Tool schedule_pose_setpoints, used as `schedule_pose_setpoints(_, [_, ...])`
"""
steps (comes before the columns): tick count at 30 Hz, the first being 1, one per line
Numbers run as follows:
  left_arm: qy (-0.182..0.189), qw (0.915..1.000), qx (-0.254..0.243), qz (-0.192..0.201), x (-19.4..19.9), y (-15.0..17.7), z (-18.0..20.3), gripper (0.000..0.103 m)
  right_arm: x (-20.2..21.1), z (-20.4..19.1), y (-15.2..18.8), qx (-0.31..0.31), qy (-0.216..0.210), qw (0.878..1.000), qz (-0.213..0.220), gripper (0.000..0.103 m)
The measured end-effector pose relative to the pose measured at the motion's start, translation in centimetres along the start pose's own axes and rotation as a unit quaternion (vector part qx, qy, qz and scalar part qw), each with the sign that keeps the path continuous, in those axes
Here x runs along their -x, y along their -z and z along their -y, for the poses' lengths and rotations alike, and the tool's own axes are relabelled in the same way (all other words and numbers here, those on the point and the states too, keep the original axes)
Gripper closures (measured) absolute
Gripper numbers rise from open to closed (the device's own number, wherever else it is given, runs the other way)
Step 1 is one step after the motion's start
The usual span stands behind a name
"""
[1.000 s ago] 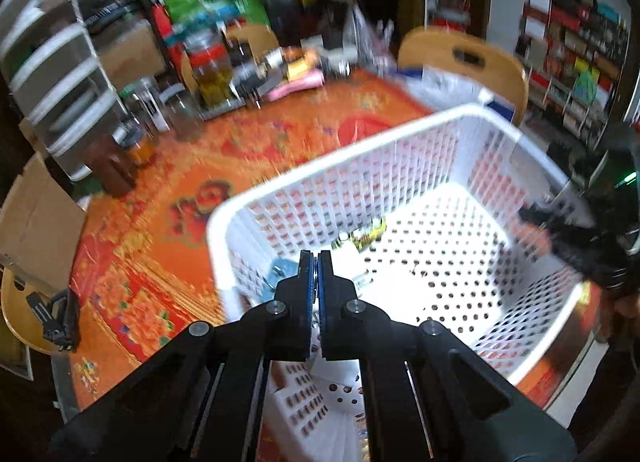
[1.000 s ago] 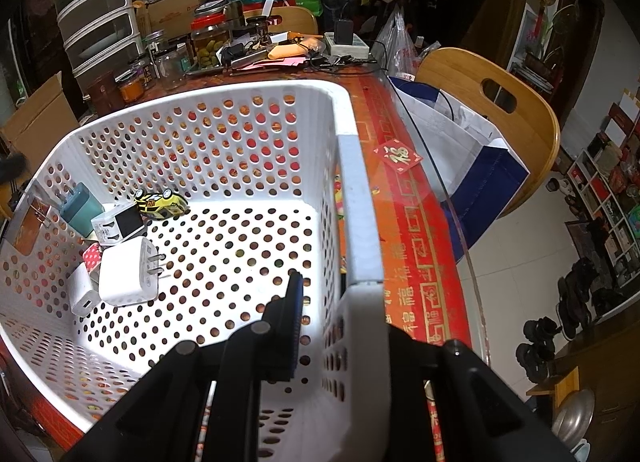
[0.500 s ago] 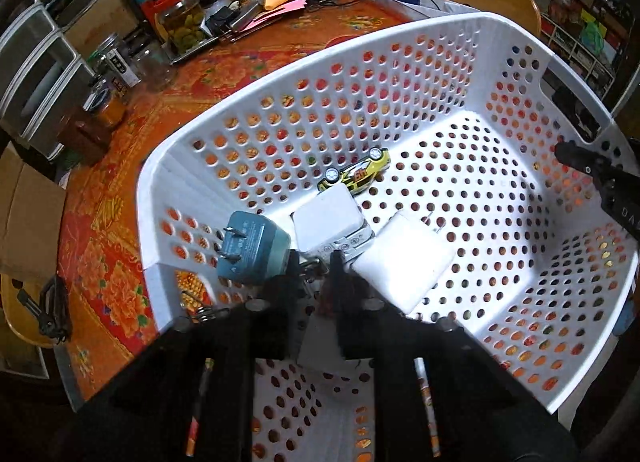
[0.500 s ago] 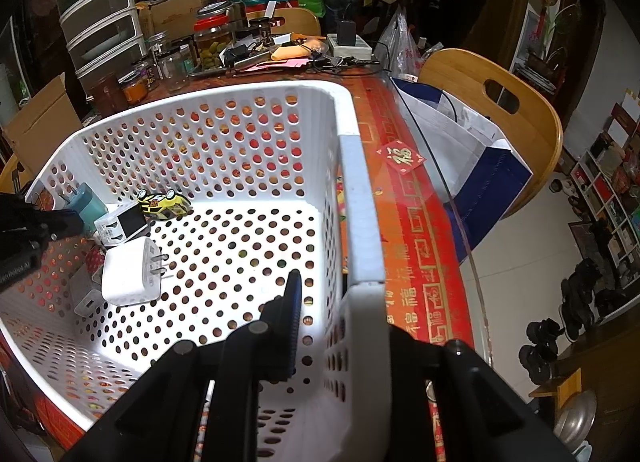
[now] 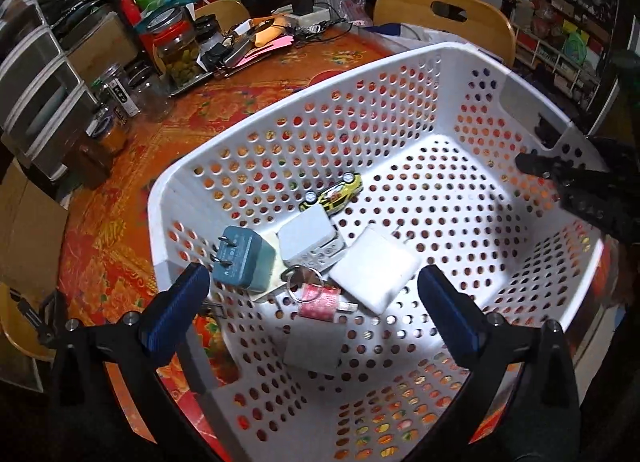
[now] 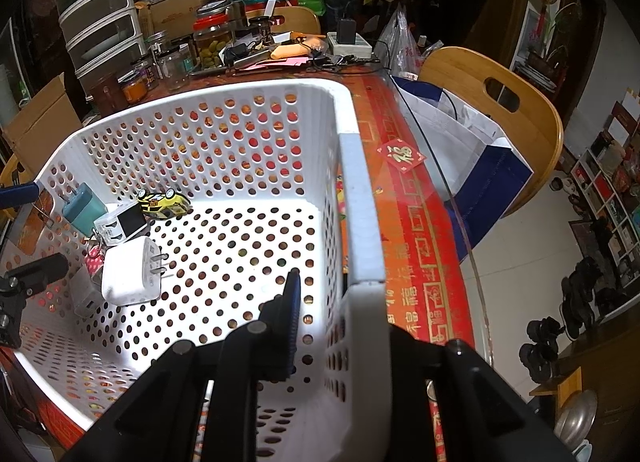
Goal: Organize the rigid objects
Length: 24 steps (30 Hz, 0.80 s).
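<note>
A white perforated basket stands on the orange-red tablecloth. Its left corner holds a teal charger, a white cube charger, a big white charger, a yellow toy car and a pink key-ring tag. My left gripper hangs over that corner with its jaws opening wide. A small pale adapter lies loose between them, and neither pad touches it. My right gripper is shut on the basket's right rim, one finger inside the wall and the other hidden behind it.
Jars, cables and a stack of plastic drawers crowd the far side of the table. Wooden chairs stand at the back and right. The table's glass edge runs close to the basket's right side, with floor beyond.
The left gripper came down into the basket's corner and its jaws went from shut to wide apart, leaving the small pale adapter on the basket floor. The right gripper kept its hold.
</note>
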<state>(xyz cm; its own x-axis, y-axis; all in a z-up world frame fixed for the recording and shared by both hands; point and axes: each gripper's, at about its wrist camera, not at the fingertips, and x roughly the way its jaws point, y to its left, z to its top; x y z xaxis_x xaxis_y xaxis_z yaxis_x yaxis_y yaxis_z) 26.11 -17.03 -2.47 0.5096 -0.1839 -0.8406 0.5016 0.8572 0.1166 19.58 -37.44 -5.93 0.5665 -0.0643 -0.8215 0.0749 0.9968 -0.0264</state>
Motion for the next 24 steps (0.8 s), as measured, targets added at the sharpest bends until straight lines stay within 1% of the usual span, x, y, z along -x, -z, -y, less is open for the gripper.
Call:
schedule_pose_setpoints(2, [0.01, 0.9998, 0.001, 0.018, 0.9, 0.2, 0.2, 0.0, 0.0, -0.1, 0.0, 0.0, 0.004, 1.0, -0.001, 0.077])
schedule_pose_setpoints(3, [0.009, 0.9994, -0.001, 0.034, 1.6, 0.3, 0.4, 0.0, 0.0, -0.1, 0.0, -0.001, 0.007, 1.0, -0.002, 0.075])
schedule_pose_setpoints(5, [0.004, 0.9986, 0.001, 0.053, 2.6, 0.5, 0.6, 0.0, 0.0, -0.1, 0.0, -0.001, 0.01, 1.0, -0.002, 0.059])
schedule_pose_setpoints(6, [-0.002, 0.9979, 0.003, 0.065, 3.3, 0.6, 0.6, 0.0, 0.0, -0.1, 0.0, -0.002, 0.014, 1.0, -0.003, 0.056])
schedule_pose_setpoints(9, [-0.042, 0.9931, 0.008, 0.109, 5.7, 1.3, 0.8, 0.0, 1.5, -0.1, 0.3, -0.009, 0.021, 1.0, 0.005, 0.055])
schedule_pose_setpoints(10, [-0.047, 0.9911, 0.011, 0.124, 6.7, 1.8, 0.7, 0.0, 2.6, -0.2, 0.5, -0.013, 0.025, 0.999, 0.018, 0.055])
schedule_pose_setpoints(12, [-0.045, 0.9873, 0.022, 0.151, 8.8, 2.9, 0.3, 0.0, 5.3, -0.5, 1.0, -0.024, 0.03, 0.998, 0.046, 0.05])
schedule_pose_setpoints(14, [-0.049, 0.9814, 0.034, 0.183, 11.4, 4.7, 0.0, 0.0, 8.2, -1.3, 2.1, -0.029, 0.024, 0.996, 0.08, 0.031])
schedule_pose_setpoints(15, [-0.053, 0.9788, 0.039, 0.194, 12.5, 5.5, -0.2, 0.0, 10.1, -2.0, 3.0, -0.027, 0.022, 0.995, 0.099, 0.025])
schedule_pose_setpoints(16, [-0.058, 0.9758, 0.046, 0.206, 13.7, 6.6, -0.3, 0.0, 11.5, -2.7, 3.8, -0.026, 0.022, 0.993, 0.113, 0.015])
schedule_pose_setpoints(17, [-0.061, 0.9726, 0.055, 0.217, 15.0, 7.8, -0.5, 0.0, 13.5, -3.7, 5.0, -0.025, 0.021, 0.99, 0.136, 0.01])
schedule_pose_setpoints(20, [-0.05, 0.9632, 0.096, 0.246, 19.0, 12.4, -2.0, 0.0, 17.5, -6.7, 8.2, -0.014, 0.012, 0.984, 0.179, 0.009])
schedule_pose_setpoints(23, [-0.054, 0.957, 0.119, 0.259, 21.6, 16.5, -2.5, 0.0, 20.8, -9.6, 11.6, -0.01, 0.004, 0.978, 0.21, 0.006])
schedule_pose_setpoints(24, [-0.055, 0.9536, 0.127, 0.267, 22.7, 18.3, -2.7, 0.0, 22.0, -10.7, 12.9, -0.007, 0.0, 0.976, 0.22, 0.006])
